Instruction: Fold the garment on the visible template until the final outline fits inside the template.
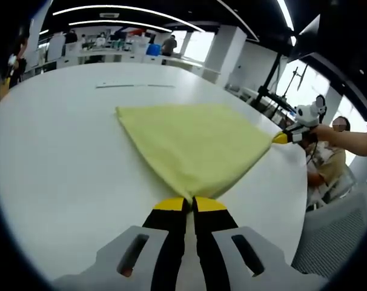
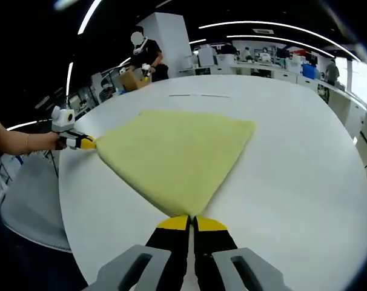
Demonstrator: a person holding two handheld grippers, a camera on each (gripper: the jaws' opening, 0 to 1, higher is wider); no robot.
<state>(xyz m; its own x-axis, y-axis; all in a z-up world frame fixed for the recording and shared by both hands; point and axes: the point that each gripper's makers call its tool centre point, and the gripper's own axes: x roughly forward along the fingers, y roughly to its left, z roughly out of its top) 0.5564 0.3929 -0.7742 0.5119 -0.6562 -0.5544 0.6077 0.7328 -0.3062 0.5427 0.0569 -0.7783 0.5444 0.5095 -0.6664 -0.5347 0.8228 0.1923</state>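
Note:
A yellow garment [image 1: 192, 145] lies folded and spread flat on the white table [image 1: 56, 163]. My left gripper [image 1: 191, 200] is shut on its near corner, yellow tips pressed together. In the left gripper view, the right gripper [image 1: 280, 138] pinches the garment's far right corner, held by a person's hand. In the right gripper view, the same garment [image 2: 174, 154] stretches away from my right gripper [image 2: 191, 219], which is shut on its near corner. The left gripper [image 2: 86, 143] holds the corner at the left there. Thin line marks [image 1: 135, 86] lie on the table beyond the cloth.
The round table edge [image 1: 292, 230] drops off close to my left gripper, with a grey chair [image 1: 338, 233] beside it. People and desks [image 1: 111, 45] stand in the background. A person [image 2: 148, 57] stands beyond the table's far side.

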